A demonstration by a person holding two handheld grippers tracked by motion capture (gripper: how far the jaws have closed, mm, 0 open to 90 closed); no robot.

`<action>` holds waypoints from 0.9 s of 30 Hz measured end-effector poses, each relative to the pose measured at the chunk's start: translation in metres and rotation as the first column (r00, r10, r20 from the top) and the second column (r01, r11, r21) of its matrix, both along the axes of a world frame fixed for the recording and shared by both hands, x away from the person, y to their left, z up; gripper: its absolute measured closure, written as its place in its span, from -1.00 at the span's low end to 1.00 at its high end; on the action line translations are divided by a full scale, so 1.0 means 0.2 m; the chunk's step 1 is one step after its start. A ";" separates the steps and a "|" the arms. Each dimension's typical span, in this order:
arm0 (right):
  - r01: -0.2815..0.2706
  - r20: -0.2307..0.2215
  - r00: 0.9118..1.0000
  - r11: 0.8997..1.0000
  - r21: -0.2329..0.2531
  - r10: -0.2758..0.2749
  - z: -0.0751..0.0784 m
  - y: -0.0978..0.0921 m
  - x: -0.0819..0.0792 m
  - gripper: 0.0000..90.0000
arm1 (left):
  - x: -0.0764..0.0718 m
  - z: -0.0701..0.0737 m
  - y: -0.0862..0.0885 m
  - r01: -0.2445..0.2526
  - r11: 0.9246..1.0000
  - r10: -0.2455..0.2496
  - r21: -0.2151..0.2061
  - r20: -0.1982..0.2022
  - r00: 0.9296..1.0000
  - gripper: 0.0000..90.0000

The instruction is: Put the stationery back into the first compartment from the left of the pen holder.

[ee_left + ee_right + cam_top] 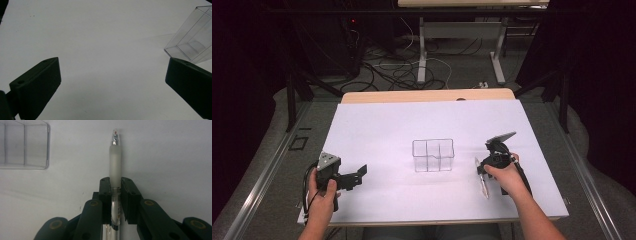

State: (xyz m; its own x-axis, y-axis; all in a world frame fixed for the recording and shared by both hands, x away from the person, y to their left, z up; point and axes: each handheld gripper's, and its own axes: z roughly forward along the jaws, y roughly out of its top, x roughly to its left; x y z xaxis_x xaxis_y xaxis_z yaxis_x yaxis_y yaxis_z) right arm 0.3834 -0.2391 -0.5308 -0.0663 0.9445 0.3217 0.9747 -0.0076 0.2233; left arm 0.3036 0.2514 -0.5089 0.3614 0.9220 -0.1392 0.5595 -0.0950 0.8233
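The right gripper (115, 186) clamps a pen (115, 162) by its barrel near the table's (377, 125) right edge; the left gripper (112, 85) gapes wide, holding nothing. The clear box (433, 155) stands mid-table. Gripped so low, the pen may pivot and clip the box's rim.

Open white table top (377, 125) on every side of the clear divided box (433, 155), the sole standing obstacle, at mid-table. Wide bare stretch from the left gripper (357, 175), jaws spread, rightward up to the box's left wall. Narrower lane between the box's right wall and the right gripper (482, 172), partly taken by the pen (482, 181) clamped in its jaws. Far half of the table free from left edge to right edge. Near strip before the box unblocked between both hands.
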 end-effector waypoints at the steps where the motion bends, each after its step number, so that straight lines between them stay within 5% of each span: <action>1: 0.005 0.002 1.000 1.000 0.015 -0.005 0.00 0.00 0.00 0.77 | 0.00 0.00 0.00 0.000 1.000 0.000 0.000 0.000 1.000 -1.00; 8: -0.014 0.012 1.000 1.000 0.005 0.014 0.02 -0.01 0.00 0.77 | 0.00 0.00 0.00 0.000 1.000 0.000 0.000 -0.001 1.000 -1.00; 9: -0.010 0.049 0.999 0.999 0.045 0.008 0.01 -0.01 -0.01 0.77 | 0.00 0.00 0.00 0.000 1.000 0.000 0.001 -0.001 1.000 -1.00; 11: -0.014 0.015 1.000 1.000 0.016 0.014 0.04 0.00 -0.01 0.77 | 0.00 0.00 0.00 0.000 1.000 0.000 0.001 -0.001 1.000 -1.00; 20: -0.028 0.154 0.988 0.995 0.096 0.013 0.08 -0.01 -0.02 0.77 | 0.00 0.00 0.00 0.004 1.000 -0.004 0.006 -0.006 1.000 -1.00; 27: -0.050 0.272 0.962 0.993 0.107 0.019 0.12 -0.01 -0.04 0.77 | 0.00 0.00 0.00 0.004 1.000 -0.004 0.008 -0.006 1.000 -1.00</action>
